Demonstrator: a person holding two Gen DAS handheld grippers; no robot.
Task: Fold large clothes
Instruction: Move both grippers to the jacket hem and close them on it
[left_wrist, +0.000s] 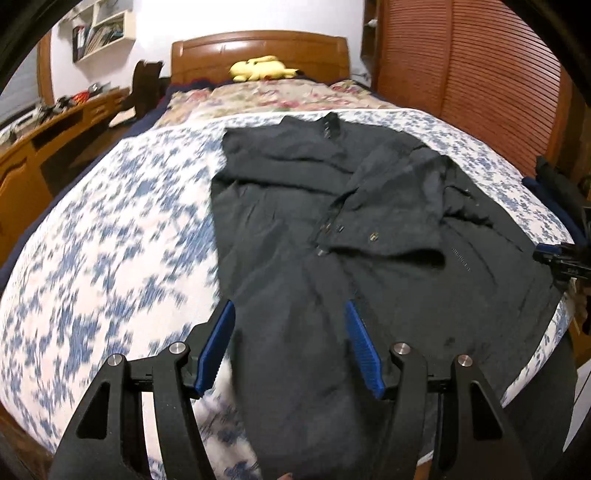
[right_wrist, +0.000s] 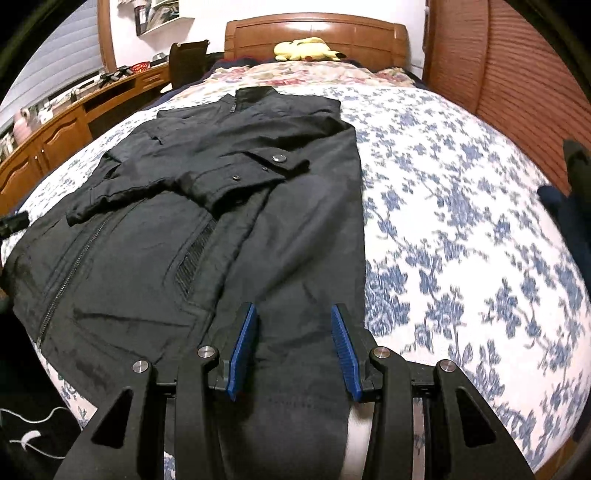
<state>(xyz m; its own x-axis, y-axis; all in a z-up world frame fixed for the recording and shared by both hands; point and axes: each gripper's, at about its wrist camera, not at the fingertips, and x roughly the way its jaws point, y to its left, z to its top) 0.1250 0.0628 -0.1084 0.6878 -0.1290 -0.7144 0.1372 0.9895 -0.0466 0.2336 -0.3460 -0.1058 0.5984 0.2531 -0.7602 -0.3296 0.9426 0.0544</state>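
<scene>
A black jacket (left_wrist: 332, 221) lies flat on the bed, collar toward the headboard, with a sleeve folded across its chest. In the right wrist view the jacket (right_wrist: 221, 206) shows its zipper, and the folded sleeve's cuff (right_wrist: 258, 166) has snap buttons. My left gripper (left_wrist: 289, 306) is open above the jacket's lower left part, near its left edge. My right gripper (right_wrist: 293, 308) is open over the lower right strip, beside the right edge. Neither pinches any cloth. Each gripper's tip shows at the edge of the other's view: right gripper (left_wrist: 561, 258), left gripper (right_wrist: 14, 223).
The bed has a blue-flowered white sheet (right_wrist: 461, 221), a wooden headboard (left_wrist: 258, 51) and a yellow plush toy (right_wrist: 306, 50). A wooden desk (left_wrist: 55, 125) runs along the left, a slatted wardrobe (right_wrist: 517, 74) stands on the right. Dark clothing (right_wrist: 569, 206) lies at the bed's right edge.
</scene>
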